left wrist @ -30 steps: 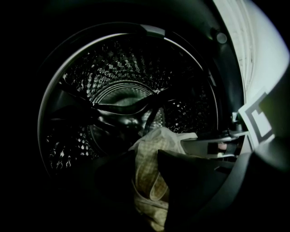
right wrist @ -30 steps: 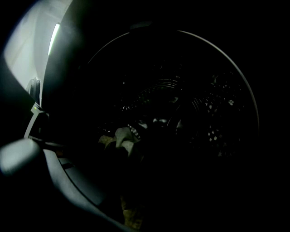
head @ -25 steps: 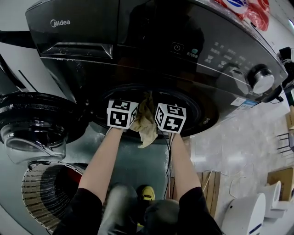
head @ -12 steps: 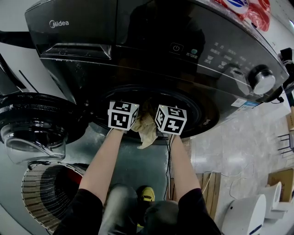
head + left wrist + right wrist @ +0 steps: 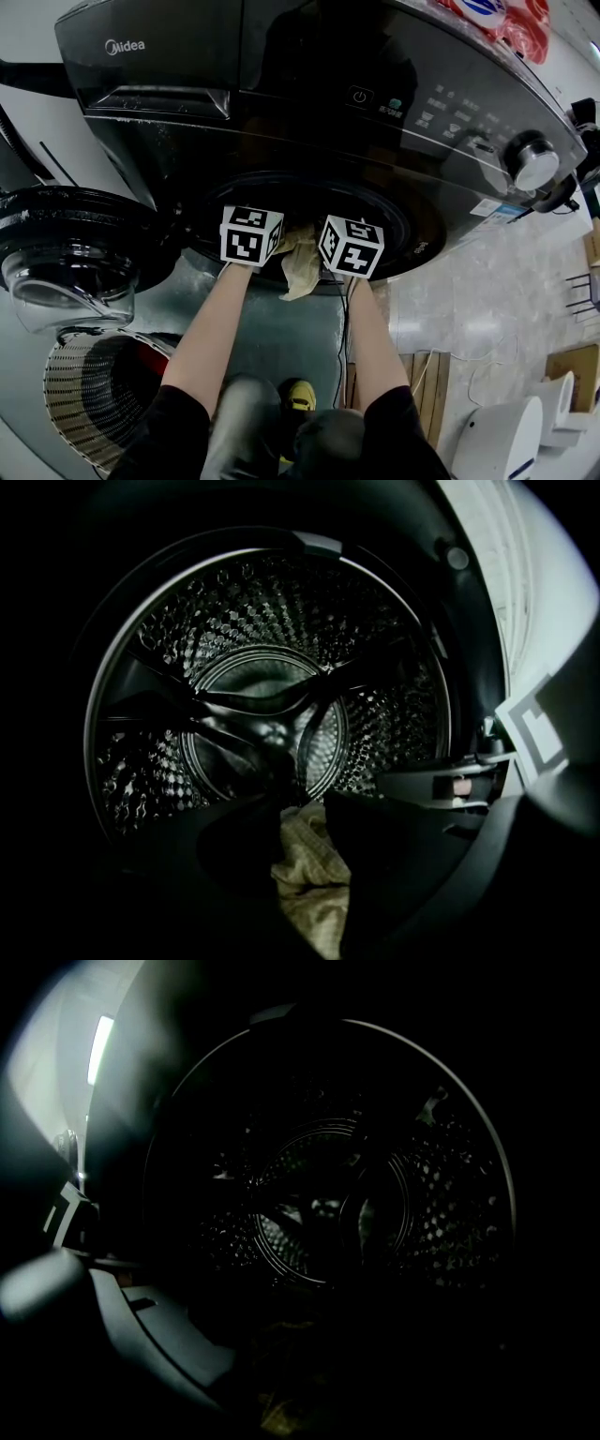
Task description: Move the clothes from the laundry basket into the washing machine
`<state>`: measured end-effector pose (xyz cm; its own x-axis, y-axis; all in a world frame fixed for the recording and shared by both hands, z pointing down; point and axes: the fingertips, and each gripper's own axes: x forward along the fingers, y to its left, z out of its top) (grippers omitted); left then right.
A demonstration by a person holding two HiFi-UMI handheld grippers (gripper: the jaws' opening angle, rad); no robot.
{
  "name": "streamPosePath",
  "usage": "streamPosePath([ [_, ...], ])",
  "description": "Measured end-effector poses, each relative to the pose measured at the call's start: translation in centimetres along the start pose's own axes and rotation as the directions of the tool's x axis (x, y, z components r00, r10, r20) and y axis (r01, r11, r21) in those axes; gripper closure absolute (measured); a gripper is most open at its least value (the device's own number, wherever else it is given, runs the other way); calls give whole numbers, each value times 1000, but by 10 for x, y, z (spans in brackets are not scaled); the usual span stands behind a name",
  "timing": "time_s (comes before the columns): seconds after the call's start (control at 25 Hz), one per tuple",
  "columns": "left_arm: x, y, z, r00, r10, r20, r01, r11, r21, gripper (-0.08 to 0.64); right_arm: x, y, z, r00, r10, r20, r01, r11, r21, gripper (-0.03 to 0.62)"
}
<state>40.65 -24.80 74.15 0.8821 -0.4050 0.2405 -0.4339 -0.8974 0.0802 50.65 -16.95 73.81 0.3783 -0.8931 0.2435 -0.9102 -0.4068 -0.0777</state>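
- Washing machine (image 5: 281,94) — door (image 5: 66,244) open, mouth facing both grippers.
- Laundry basket (image 5: 84,394) below the door (contents unclear).
- Beige cloth (image 5: 302,262) drapes over the mouth's lower rim: loading step.
- Left gripper (image 5: 307,832) clamps it; right gripper (image 5: 281,1372) has just been closing, cloth dimly between — grip unreadable. Next, likely: push deeper, release.

Glossy pale floor (image 5: 483,309), right side
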Motion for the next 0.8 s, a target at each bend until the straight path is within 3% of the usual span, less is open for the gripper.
streamPosePath([
  [0.16,-6,-3,2,1000,0,10,0,1000,-6,436,-8,1,0,1000,-11,-1,11,1000,-9,391],
  [0.36,-18,-3,6,999,12,35,-13,1000,9,546,-24,3,0,1000,-17,18,18,1000,-25,524],
  [0.44,-22,-5,7,999,11,43,-11,1000,8,548,-29,6,2,999,-15,35,17,998,-55,588],
  [0.8,-38,-12,6,999,16,48,-17,1000,20,549,-46,18,12,998,26,63,-22,998,-60,588],
])
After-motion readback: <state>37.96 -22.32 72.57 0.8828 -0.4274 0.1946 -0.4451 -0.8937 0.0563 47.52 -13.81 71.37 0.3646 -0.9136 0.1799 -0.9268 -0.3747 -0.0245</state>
